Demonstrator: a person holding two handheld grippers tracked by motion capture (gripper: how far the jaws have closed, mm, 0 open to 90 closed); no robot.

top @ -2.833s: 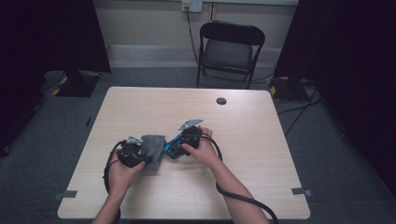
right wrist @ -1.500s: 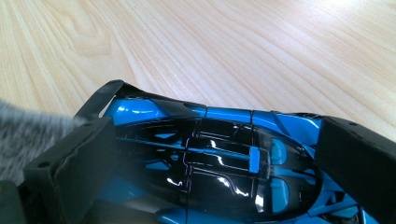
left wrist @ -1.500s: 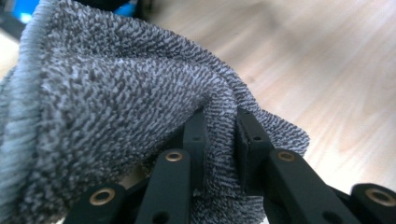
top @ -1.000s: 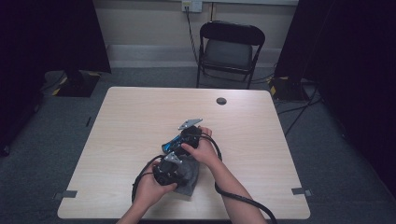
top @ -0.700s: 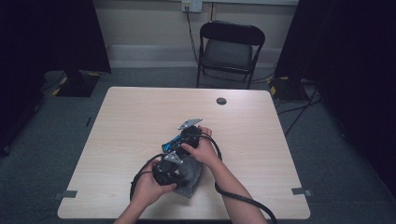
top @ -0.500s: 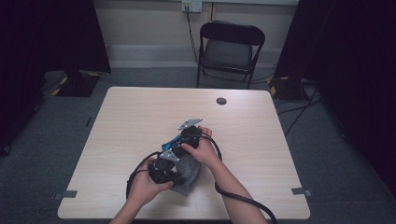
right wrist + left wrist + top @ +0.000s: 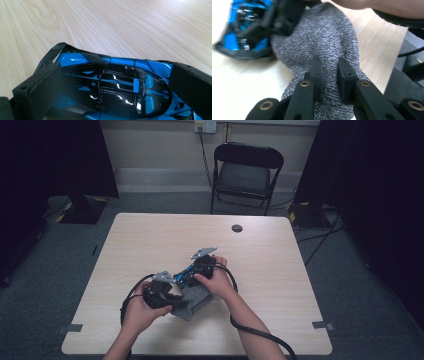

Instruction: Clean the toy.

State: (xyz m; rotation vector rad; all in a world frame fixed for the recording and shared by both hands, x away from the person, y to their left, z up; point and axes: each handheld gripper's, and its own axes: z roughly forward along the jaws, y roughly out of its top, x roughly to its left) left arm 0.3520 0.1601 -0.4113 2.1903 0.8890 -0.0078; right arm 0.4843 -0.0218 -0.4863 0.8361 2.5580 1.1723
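Left gripper (image 7: pixel 329 75) pinches the grey cloth (image 7: pixel 324 42) mid-table (image 7: pixel 150 240), jaws clamped on its fabric; right gripper (image 7: pixel 112 85) is clamped around the blue toy car (image 7: pixel 112 82), touching the cloth.

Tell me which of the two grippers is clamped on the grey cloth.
The left gripper, its jaws nearly together pinching the grey cloth; the right gripper instead grips the blue toy car.
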